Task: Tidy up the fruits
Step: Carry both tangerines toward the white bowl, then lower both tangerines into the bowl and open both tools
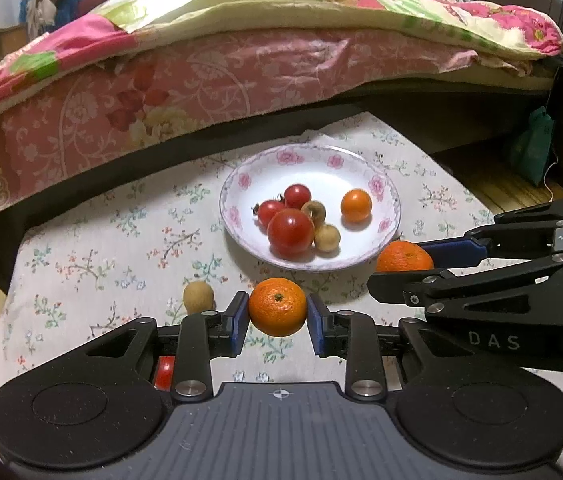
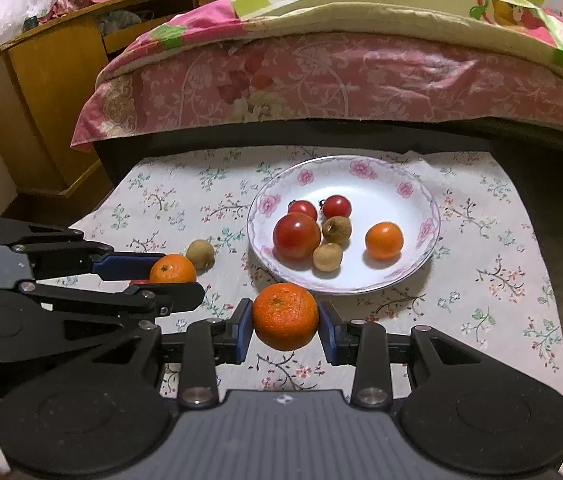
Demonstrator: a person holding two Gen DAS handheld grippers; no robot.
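Observation:
My left gripper (image 1: pixel 277 307) is shut on a tangerine (image 1: pixel 277 306), held just above the flowered cloth short of the plate. My right gripper (image 2: pixel 284 316) is shut on a second tangerine (image 2: pixel 284 316); this one shows as the tangerine (image 1: pixel 403 257) at the right of the left wrist view. The left gripper (image 2: pixel 171 276) and its tangerine (image 2: pixel 172 269) appear at the left of the right wrist view. A white flowered plate (image 1: pixel 377 184) (image 2: pixel 421 208) holds three tomatoes (image 1: pixel 290 232), two longans (image 1: pixel 327 238) and a small orange fruit (image 1: pixel 356 205).
A loose longan (image 1: pixel 198 297) (image 2: pixel 200 254) lies on the cloth left of the plate. A red tomato (image 1: pixel 164 372) peeks from under the left gripper. A bed with a pink cover (image 1: pixel 161 92) borders the table's far side. A wooden cabinet (image 2: pixel 53 92) stands at the left.

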